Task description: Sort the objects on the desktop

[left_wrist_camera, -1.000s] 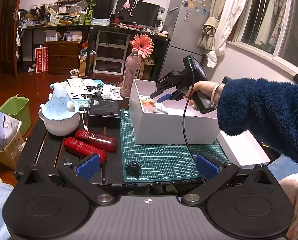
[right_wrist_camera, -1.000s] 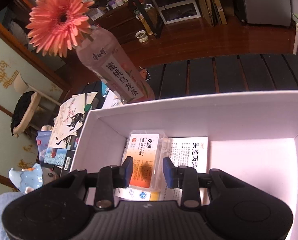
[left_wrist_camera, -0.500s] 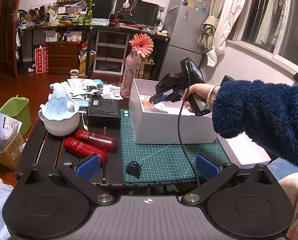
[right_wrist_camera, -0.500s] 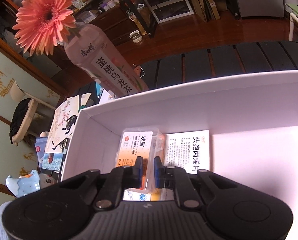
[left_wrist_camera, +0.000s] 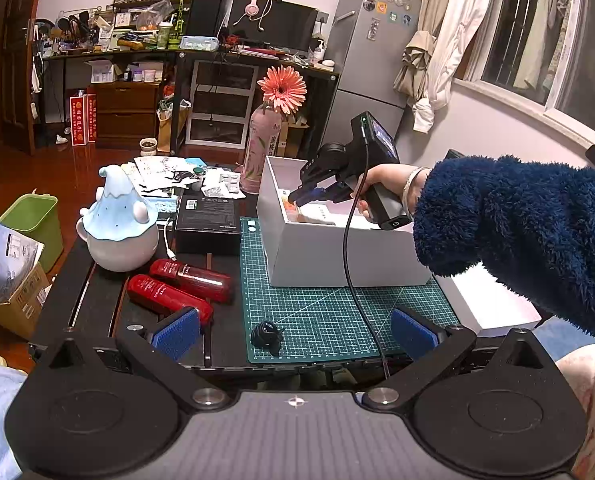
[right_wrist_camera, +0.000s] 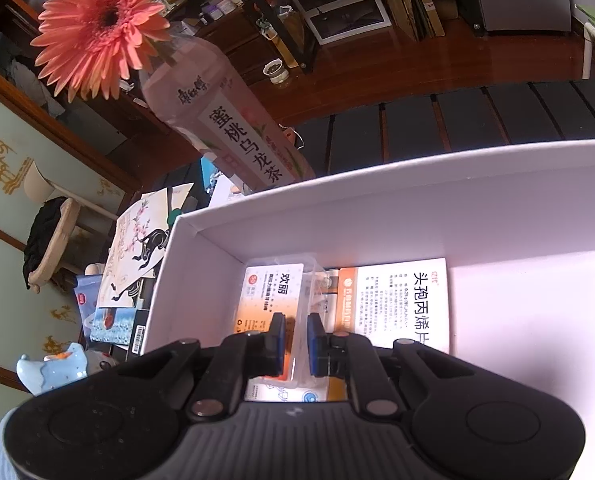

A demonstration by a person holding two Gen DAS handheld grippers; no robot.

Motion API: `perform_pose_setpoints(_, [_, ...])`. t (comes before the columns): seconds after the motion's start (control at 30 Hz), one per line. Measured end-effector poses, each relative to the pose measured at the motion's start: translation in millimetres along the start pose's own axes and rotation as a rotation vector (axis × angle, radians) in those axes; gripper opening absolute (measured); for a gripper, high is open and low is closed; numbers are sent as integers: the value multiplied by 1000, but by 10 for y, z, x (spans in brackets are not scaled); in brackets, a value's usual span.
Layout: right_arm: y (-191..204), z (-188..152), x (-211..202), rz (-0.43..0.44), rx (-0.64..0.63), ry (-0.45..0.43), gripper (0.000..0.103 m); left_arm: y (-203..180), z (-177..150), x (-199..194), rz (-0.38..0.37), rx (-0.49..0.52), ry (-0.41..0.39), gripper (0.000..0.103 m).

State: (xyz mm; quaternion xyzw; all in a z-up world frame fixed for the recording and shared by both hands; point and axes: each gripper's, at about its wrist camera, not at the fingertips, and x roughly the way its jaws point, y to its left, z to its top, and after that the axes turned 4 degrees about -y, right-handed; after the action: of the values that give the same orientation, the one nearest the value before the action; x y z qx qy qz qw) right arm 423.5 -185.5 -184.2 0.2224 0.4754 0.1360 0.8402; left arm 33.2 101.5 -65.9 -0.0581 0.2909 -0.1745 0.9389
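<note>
We are packing small items into the white box (left_wrist_camera: 337, 256) on the green cutting mat (left_wrist_camera: 329, 312). Our right gripper (right_wrist_camera: 295, 336) dips inside it, jaws nearly together around the edge of the clear-cased orange-and-white packet (right_wrist_camera: 271, 292), which lies on the box floor beside a medicine carton (right_wrist_camera: 401, 300); whether they pinch it or have just let go, we cannot tell. Next, we judge, comes lifting clear. Our left gripper (left_wrist_camera: 293, 330) hovers spread wide, empty, above the mat.
</note>
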Motion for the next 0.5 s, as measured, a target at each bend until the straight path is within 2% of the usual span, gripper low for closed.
perform_pose_setpoints(0.27, [1,-2,11,2,9,-3,10,-9,0,0,2,2,4,103])
perform_pose_setpoints(0.4, [-12,7,-5,7,12,-4,14,-8,-4,13,5,4,6,103])
perform_pose_setpoints(0.5, [-35,17,-53,13,17,-15,21,8,-4,19,-1,0,7,103])
